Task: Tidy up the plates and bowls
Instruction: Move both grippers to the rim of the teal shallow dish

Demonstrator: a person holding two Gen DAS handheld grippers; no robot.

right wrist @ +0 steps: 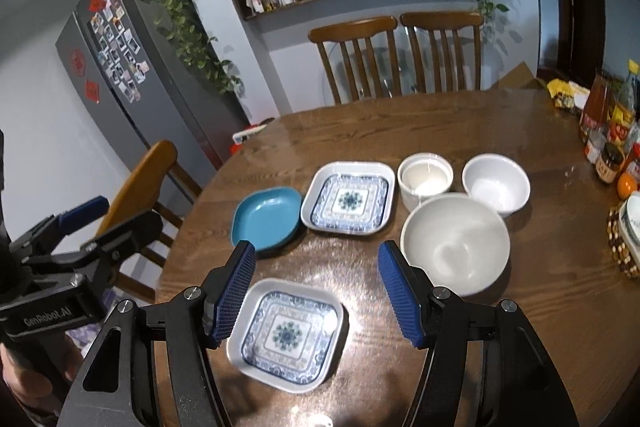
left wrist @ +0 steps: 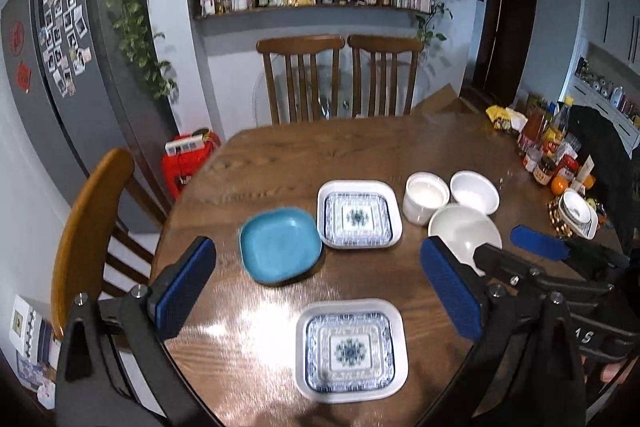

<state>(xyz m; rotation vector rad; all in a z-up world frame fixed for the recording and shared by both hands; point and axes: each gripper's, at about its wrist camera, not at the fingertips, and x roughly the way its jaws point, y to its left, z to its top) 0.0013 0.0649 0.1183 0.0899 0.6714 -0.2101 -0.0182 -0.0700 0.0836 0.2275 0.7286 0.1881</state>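
On the round wooden table (left wrist: 280, 163) lie a turquoise dish (left wrist: 280, 247) (right wrist: 266, 219) and, right of it, a blue-patterned square plate (left wrist: 358, 215) (right wrist: 348, 201). A second patterned plate (left wrist: 352, 349) (right wrist: 286, 333) sits near the front edge. Three white bowls cluster to the right: a straight-walled one (left wrist: 425, 195) (right wrist: 425, 177), a small one (left wrist: 474, 193) (right wrist: 496, 183) and a large one (left wrist: 464, 231) (right wrist: 456, 243). My left gripper (left wrist: 316, 245) hovers open and empty above the near plate. My right gripper (right wrist: 316, 251) (left wrist: 516, 247) is also open and empty, beside the large bowl.
Bottles, jars and an orange (left wrist: 559, 185) crowd the table's right edge, with stacked dishes on a beaded trivet (left wrist: 576, 213). Two wooden chairs (left wrist: 340, 79) stand behind the table and another chair (left wrist: 92, 227) at its left. A grey fridge (left wrist: 60, 67) is far left.
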